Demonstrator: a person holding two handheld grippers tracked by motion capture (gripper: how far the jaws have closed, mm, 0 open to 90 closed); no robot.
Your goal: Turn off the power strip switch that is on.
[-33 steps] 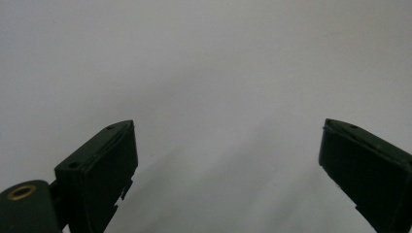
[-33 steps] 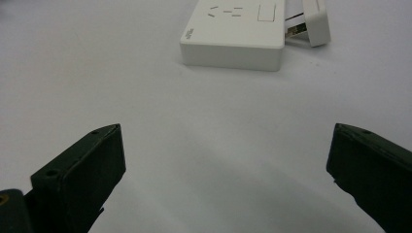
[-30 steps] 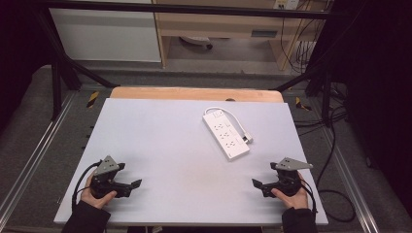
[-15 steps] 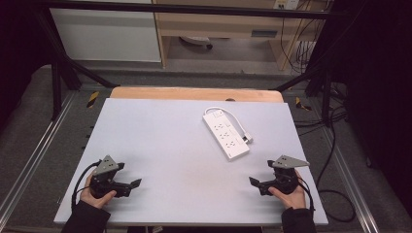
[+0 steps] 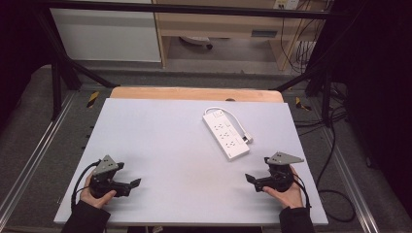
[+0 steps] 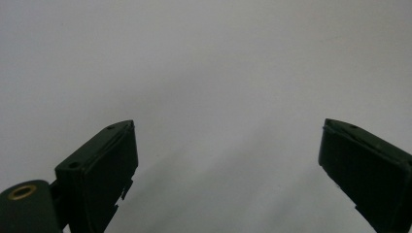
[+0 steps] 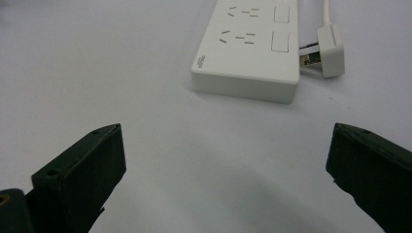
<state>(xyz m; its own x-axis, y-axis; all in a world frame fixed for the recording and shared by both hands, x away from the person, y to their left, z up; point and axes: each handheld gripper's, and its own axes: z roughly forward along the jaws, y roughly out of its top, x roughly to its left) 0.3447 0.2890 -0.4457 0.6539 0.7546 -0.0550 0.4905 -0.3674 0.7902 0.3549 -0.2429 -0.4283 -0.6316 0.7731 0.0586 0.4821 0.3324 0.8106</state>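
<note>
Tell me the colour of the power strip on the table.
White, plug and cord included. The power strip shows best in the right gripper view.

A white power strip [image 5: 226,134] lies diagonally on the pale table [image 5: 160,141], its plug [image 5: 247,137] just beside its right edge. The left gripper [image 5: 130,185] sits well apart from the strip, toward the near left corner, jaws spread and empty. The right gripper [image 5: 251,179] rests near the strip's nearer end, jaws spread, touching nothing.
</note>
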